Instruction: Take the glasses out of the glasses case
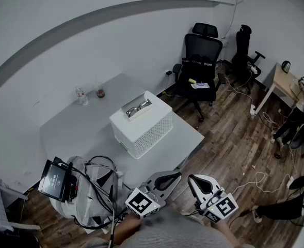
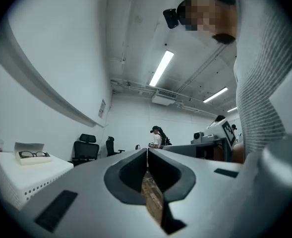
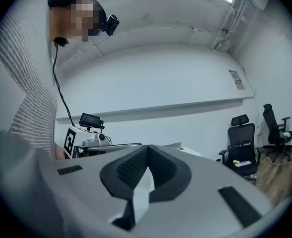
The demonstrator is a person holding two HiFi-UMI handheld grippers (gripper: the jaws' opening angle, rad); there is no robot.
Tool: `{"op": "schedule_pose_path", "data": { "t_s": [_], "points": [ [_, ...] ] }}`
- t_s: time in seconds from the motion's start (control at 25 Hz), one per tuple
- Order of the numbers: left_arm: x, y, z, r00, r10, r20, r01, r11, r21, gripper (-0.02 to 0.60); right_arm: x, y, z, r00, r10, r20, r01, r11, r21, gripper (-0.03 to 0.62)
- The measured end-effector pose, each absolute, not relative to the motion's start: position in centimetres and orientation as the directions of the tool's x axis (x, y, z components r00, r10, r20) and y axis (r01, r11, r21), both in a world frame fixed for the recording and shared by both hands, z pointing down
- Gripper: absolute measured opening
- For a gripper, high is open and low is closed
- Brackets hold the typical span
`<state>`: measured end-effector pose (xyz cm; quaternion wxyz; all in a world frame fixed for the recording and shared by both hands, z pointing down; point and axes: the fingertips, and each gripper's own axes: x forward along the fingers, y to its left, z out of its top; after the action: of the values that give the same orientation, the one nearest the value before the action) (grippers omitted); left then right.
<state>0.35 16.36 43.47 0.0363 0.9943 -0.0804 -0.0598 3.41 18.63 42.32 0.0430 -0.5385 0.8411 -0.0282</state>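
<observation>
Left gripper (image 1: 175,177) and right gripper (image 1: 193,181): both sets of jaws fully together, empty, off the table's (image 1: 74,128) near corner, well apart from target. One pair of glasses (image 1: 138,108) in open glasses case (image 1: 130,113) atop white perforated box (image 1: 146,130), near table's right edge. Bare tabletop left of box. Office chair (image 1: 201,56) plus second chair (image 1: 243,48) beyond; backrest print too small to read.

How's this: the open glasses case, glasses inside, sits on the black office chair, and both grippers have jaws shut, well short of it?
The resting place is wrong: the head view shows the glasses case, glasses inside, on the white perforated box on the table. Left gripper and right gripper do have jaws shut, well short of it.
</observation>
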Motion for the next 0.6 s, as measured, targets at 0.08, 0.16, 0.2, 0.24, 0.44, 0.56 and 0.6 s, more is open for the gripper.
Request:
{"op": "schedule_pose_path", "data": {
  "t_s": [0.08,0.16,0.2,0.24,0.44,0.56,0.6],
  "points": [
    [0.40,16.35,43.11,0.980,-0.164,-0.114,-0.155,-0.984,0.083,0.017,3.54,18.67,42.26,-0.416,-0.908,-0.043,-0.903,0.418,-0.096,0.012],
    [0.42,16.33,42.96,0.980,-0.163,-0.116,-0.154,-0.985,0.084,0.017,3.62,18.67,42.24,-0.416,-0.908,-0.044,-0.903,0.418,-0.098,0.012],
    [0.43,16.32,42.96,0.980,-0.162,-0.118,-0.153,-0.985,0.084,0.017,3.64,18.65,42.26,-0.416,-0.908,-0.043,-0.903,0.418,-0.098,0.012],
    [0.46,16.33,42.98,0.980,-0.160,-0.119,-0.151,-0.985,0.084,0.017,3.65,18.63,42.29,-0.416,-0.909,-0.042,-0.903,0.418,-0.099,0.012],
    [0.91,16.22,42.79,0.982,-0.147,-0.117,-0.140,-0.988,0.072,0.017,3.77,18.35,42.14,-0.418,-0.908,-0.045,-0.902,0.420,-0.101,0.012],
    [0.90,16.02,42.66,0.981,-0.152,-0.117,-0.144,-0.987,0.073,0.017,3.73,18.26,42.02,-0.421,-0.906,-0.046,-0.901,0.423,-0.096,0.012],
    [0.88,15.94,42.65,0.981,-0.154,-0.116,-0.146,-0.987,0.074,0.017,3.71,18.22,42.09,-0.423,-0.905,-0.044,-0.900,0.425,-0.094,0.012]
  ]
}}
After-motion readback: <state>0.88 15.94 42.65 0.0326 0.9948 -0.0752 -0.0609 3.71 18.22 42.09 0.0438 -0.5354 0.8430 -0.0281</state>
